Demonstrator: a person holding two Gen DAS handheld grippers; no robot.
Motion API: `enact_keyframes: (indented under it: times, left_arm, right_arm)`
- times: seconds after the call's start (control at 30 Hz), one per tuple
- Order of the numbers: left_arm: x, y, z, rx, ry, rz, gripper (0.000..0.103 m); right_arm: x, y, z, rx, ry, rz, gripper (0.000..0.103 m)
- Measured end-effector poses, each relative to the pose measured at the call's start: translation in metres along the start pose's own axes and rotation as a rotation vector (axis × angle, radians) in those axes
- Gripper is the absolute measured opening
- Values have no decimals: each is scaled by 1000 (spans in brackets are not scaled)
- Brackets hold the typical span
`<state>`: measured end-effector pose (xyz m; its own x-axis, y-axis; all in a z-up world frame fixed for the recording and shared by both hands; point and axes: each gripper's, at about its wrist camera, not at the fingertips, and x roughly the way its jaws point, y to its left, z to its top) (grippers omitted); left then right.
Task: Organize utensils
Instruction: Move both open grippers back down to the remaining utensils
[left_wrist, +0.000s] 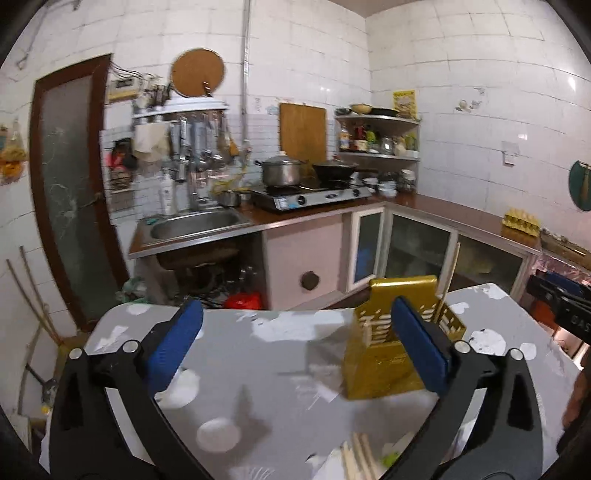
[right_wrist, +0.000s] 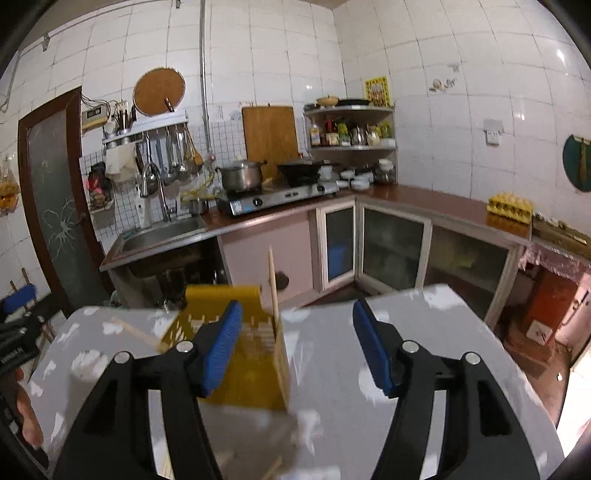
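A gold slotted utensil holder (left_wrist: 384, 354) stands on the grey patterned table (left_wrist: 258, 369); it also shows in the right wrist view (right_wrist: 251, 354). A wooden chopstick (right_wrist: 274, 291) stands upright in it, seen too in the left wrist view (left_wrist: 448, 275). Loose chopsticks (left_wrist: 360, 458) lie on the table near its front edge. My left gripper (left_wrist: 295, 343) is open and empty, its right finger in front of the holder. My right gripper (right_wrist: 295, 347) is open and empty, its left finger in front of the holder. Another chopstick (right_wrist: 136, 332) lies left of the holder.
Behind the table stand a kitchen counter (left_wrist: 443, 214) with a sink (left_wrist: 195, 223), a gas stove (left_wrist: 310, 195) with a pot and a wok, a corner shelf (right_wrist: 351, 125) and hanging utensils. A yellow egg tray (right_wrist: 511, 206) sits on the right counter.
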<state>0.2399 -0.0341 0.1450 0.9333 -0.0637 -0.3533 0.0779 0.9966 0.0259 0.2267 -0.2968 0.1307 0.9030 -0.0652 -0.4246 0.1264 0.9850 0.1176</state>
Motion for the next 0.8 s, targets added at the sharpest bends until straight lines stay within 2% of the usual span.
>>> enact_keyframes:
  times: [0.17, 0.27, 0.4, 0.47, 0.67, 0.8]
  left_arm:
    - [-14, 12, -32, 9, 71, 21, 98]
    - [-9, 19, -56, -6, 146, 33, 98]
    - [9, 27, -93, -48, 277, 6, 98]
    - [16, 25, -112, -43, 317, 5, 98]
    - [34, 17, -146, -20, 389, 7, 98]
    - [44, 10, -154, -12, 411, 6, 98]
  right_arm:
    - [-18, -3, -41, 17, 86, -37, 62]
    - [-17, 0, -63, 4, 131, -61, 62]
    - [-6, 2, -95, 10, 202, -89, 62]
    - [3, 3, -110, 13, 240, -104, 62]
    - [30, 0, -143, 32, 340, -130, 62]
    - [47, -4, -158, 64, 389, -140, 60]
